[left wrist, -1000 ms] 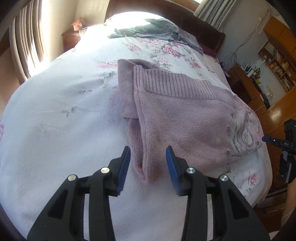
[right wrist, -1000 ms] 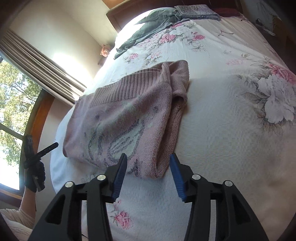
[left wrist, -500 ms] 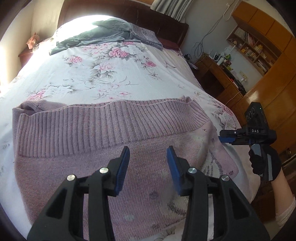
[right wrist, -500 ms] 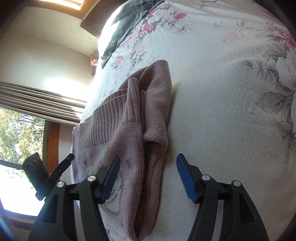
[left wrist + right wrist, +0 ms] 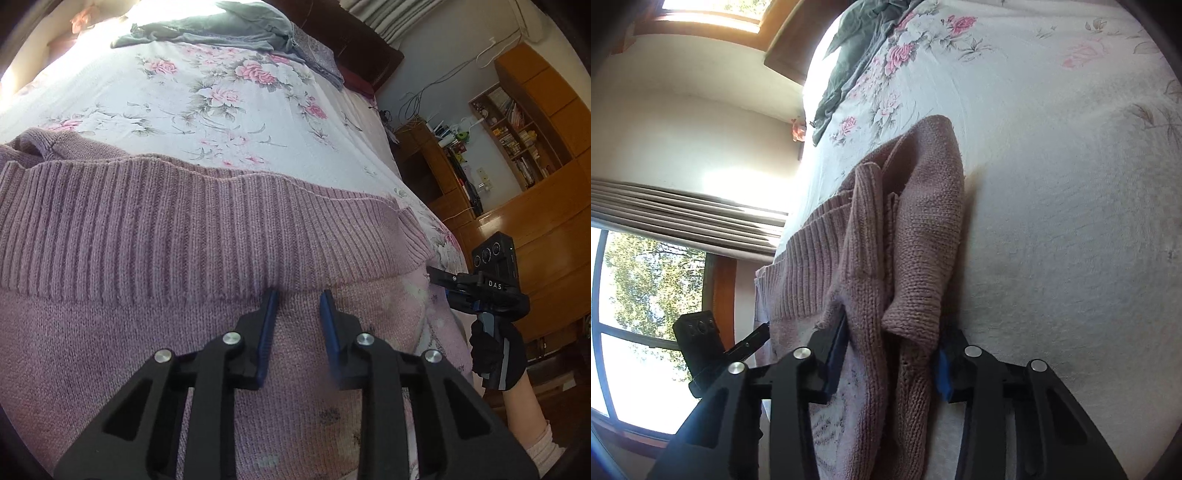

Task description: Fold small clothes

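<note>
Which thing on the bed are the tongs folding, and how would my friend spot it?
Find the big bed with the white, pink-rose cover. At its near end, right under both tongs, lies the pinkish-purple knitted sweater. It has a wide ribbed band and a thick knit, unlike the thin grey-green clothes crumpled far off by the headboard.

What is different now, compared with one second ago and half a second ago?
Both grippers moved in toward the pink sweater. The left gripper went from its folded edge to over its body, below the ribbed hem, jaws open. The right gripper now straddles the folded sleeve edge, open, not clamped. The sweater and the grey garment stayed in place.
</note>
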Demonstrator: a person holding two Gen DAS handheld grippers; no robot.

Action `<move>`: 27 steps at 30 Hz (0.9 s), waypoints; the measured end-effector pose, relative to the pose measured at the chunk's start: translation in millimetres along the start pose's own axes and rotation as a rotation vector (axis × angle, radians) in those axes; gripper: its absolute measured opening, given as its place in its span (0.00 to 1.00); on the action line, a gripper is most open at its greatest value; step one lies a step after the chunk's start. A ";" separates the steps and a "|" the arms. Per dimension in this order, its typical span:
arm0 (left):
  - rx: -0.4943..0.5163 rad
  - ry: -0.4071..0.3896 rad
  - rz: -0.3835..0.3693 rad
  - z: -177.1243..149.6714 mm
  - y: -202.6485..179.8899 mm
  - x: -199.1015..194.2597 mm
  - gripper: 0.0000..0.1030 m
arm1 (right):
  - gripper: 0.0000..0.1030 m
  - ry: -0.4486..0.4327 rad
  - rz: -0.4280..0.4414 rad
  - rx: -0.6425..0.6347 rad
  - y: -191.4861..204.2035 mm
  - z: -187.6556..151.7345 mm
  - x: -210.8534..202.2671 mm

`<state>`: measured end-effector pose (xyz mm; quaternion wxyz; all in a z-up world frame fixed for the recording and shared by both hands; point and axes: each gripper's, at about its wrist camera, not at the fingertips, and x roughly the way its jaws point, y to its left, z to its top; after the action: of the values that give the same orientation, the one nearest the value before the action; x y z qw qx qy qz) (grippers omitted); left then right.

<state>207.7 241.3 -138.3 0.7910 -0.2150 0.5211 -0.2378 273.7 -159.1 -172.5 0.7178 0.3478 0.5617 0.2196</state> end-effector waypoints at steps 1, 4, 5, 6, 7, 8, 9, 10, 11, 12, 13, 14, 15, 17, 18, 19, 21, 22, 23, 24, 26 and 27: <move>0.005 -0.001 0.003 -0.3 -0.9 0.2 0.24 | 0.34 -0.006 0.003 -0.003 -0.4 -1.0 -0.3; 0.015 -0.003 0.016 -0.4 -2.9 1.3 0.24 | 0.32 -0.015 0.004 -0.005 -3.9 -7.1 -3.0; 0.015 -0.003 0.017 -0.7 -3.3 1.7 0.24 | 0.32 -0.015 0.001 -0.005 -3.9 -9.1 -3.9; 0.014 -0.002 0.016 0.7 -3.3 2.0 0.24 | 0.32 -0.015 -0.003 -0.005 -3.1 -8.9 -3.2; 0.012 -0.002 0.015 1.1 -3.0 2.1 0.24 | 0.32 -0.015 -0.005 -0.005 -2.4 -8.9 -2.9; 0.010 -0.001 0.012 1.6 -2.5 2.1 0.24 | 0.32 -0.016 -0.007 -0.004 -2.5 -9.6 -3.0; 0.009 -0.001 0.010 1.5 -2.0 1.9 0.24 | 0.32 -0.017 -0.007 -0.001 -2.2 -9.6 -2.1; 0.010 -0.001 0.010 1.0 -1.7 1.6 0.24 | 0.31 -0.018 -0.010 0.000 -2.4 -10.5 -3.3; 0.011 -0.001 0.012 2.2 -1.8 2.2 0.24 | 0.31 -0.020 -0.015 0.000 -1.6 -10.9 -3.2; 0.012 -0.002 0.015 2.3 -1.8 3.0 0.24 | 0.30 -0.022 -0.020 0.001 -0.9 -11.3 -2.8; 0.013 -0.003 0.018 2.6 -2.3 3.7 0.24 | 0.30 -0.024 -0.026 0.001 0.4 -11.9 -2.8; 0.012 -0.003 0.020 2.9 -2.1 4.3 0.24 | 0.29 -0.025 -0.029 0.004 2.2 -12.0 -2.8; 0.008 -0.002 0.020 3.3 -1.9 4.1 0.24 | 0.27 -0.025 -0.031 0.011 4.5 -12.5 -4.2; -0.010 0.001 0.014 5.0 -1.5 0.4 0.23 | 0.26 -0.026 -0.018 0.019 14.6 -12.3 -9.1; -0.023 -0.001 0.013 5.2 -1.2 -4.3 0.22 | 0.25 -0.032 -0.007 0.008 24.4 -11.8 -13.6; -0.035 -0.009 0.013 4.9 -0.4 -11.6 0.22 | 0.25 -0.037 0.003 -0.010 36.9 -11.3 -18.9; -0.037 -0.044 0.014 2.5 1.2 -30.5 0.30 | 0.24 -0.038 0.010 -0.075 71.0 -10.8 -26.8; -0.034 -0.066 0.006 0.5 2.6 -41.0 0.30 | 0.24 -0.034 0.003 -0.118 91.6 -11.0 -28.6; -0.036 -0.080 -0.008 -1.6 5.1 -50.7 0.30 | 0.24 -0.026 -0.010 -0.165 113.7 -12.0 -28.5; -0.046 -0.090 -0.029 -4.0 9.6 -59.9 0.31 | 0.24 -0.018 -0.025 -0.214 136.3 -13.6 -26.7; -0.077 -0.108 -0.073 -8.4 20.6 -77.2 0.32 | 0.24 0.003 -0.040 -0.302 180.3 -17.9 -18.1; -0.091 -0.121 -0.085 -10.6 25.8 -85.6 0.32 | 0.24 0.015 -0.042 -0.340 200.9 -20.4 -11.8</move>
<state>172.3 312.2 -95.6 0.7997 -0.2864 0.4732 -0.2337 266.1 -29.3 -17.5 0.7665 0.2076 0.5290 0.2992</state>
